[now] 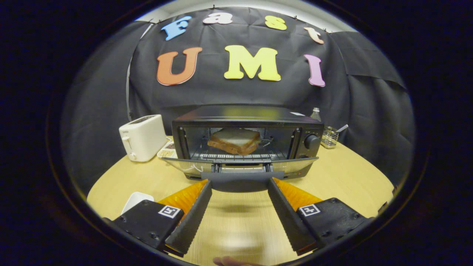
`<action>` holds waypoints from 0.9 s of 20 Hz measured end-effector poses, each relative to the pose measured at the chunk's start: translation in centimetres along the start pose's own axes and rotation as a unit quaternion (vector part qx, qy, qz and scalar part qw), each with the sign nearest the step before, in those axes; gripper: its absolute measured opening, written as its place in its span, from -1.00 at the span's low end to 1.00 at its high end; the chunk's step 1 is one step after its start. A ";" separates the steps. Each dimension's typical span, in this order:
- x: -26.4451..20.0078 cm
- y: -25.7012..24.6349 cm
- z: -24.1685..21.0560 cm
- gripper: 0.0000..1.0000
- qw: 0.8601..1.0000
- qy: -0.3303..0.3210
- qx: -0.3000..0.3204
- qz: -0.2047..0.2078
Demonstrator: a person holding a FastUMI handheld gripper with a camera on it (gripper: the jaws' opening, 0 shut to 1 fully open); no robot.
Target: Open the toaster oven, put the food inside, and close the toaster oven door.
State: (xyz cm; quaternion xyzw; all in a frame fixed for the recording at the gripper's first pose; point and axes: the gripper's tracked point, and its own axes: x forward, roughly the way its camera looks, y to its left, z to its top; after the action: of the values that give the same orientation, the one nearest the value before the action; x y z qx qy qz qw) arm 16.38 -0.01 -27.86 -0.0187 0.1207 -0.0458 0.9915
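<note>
A black toaster oven point(245, 118) stands on the wooden table just beyond my fingers. Its glass door point(184, 165) hangs down flat toward me, with the dark door handle point(242, 181) right at my fingertips. Inside on the wire rack lies a slice of toast point(234, 141), brown at the crust. My gripper point(240, 183) is open, its two black fingers spread wide either side of the handle, nothing between them. The fingertips sit level with the handle's ends; whether they touch it I cannot tell.
A white pop-up toaster point(142, 137) stands left of the oven, with a small dish point(167, 149) beside it. A wire basket point(329, 137) and a bottle point(315, 113) sit behind the oven's right side. A white object point(136, 200) lies near my left finger. The round table's edge point(384, 184) curves close on the right.
</note>
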 end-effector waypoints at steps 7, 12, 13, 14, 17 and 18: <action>-0.7 -0.6 3.2 1.00 1.000 -0.027 0.002 -0.001; -5.0 -1.4 7.4 1.00 0.999 -0.049 0.001 -0.002; -6.6 -1.5 8.8 1.00 0.998 -0.059 0.001 -0.001; -7.9 -1.6 9.9 1.00 0.998 -0.066 0.001 -0.003; -12.7 -2.5 14.1 1.00 0.995 -0.094 0.003 -0.011; -14.5 -2.5 15.5 1.00 0.994 -0.105 0.006 -0.008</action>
State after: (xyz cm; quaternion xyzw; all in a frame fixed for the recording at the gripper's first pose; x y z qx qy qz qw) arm 5.87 -0.68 -9.24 -0.0180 0.0159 -0.0521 0.9984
